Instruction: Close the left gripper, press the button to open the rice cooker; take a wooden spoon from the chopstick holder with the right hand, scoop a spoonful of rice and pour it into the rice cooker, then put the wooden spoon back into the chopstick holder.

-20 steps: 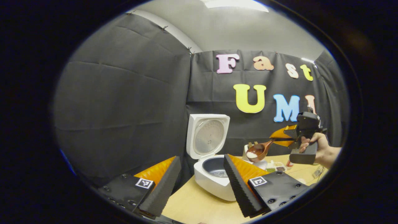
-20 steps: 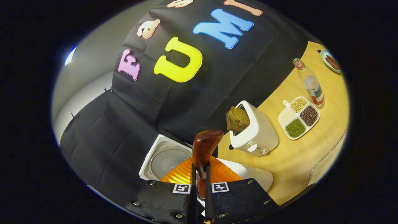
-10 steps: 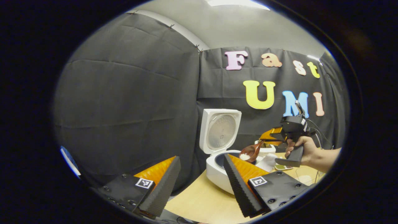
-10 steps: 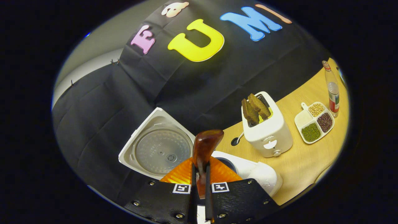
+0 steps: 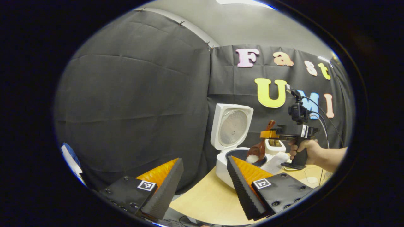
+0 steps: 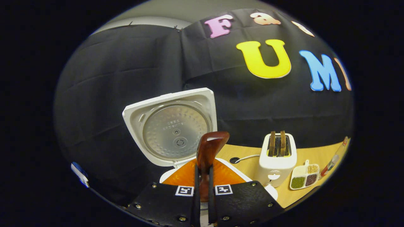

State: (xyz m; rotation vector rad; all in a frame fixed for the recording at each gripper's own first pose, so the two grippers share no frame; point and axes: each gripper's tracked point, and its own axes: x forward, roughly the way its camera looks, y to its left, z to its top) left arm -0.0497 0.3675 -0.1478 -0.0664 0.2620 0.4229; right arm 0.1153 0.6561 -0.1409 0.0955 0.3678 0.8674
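Note:
The white rice cooker [image 5: 225, 167] stands with its lid [image 5: 232, 127] up and its dark inner pot [image 5: 236, 153] showing. My left gripper [image 5: 204, 159] hangs open in front of it, nothing between its fingers. A hand [image 5: 304, 149] holds my right gripper [image 5: 266, 135], which is shut on the handle of the wooden spoon [image 5: 261, 147]. The spoon is tipped steeply, bowl down over the pot, with white rice [image 5: 252, 158] at its lip. In the right gripper view the right gripper [image 6: 202, 171] clamps the spoon handle [image 6: 210, 145] before the open lid [image 6: 172, 126].
A white toaster [image 6: 277, 156] with two bread slices stands on the wooden table [image 6: 246, 154] right of the cooker. Beyond it are a divided dish [image 6: 304, 179] of beans and a bottle [image 6: 334, 157]. Bare tabletop [image 5: 205, 201] lies under the left gripper.
The right gripper has carried the spoon over the pot and rolled it, so the handle rose and the bowl dipped down. The left gripper stayed open and drew back to the left.

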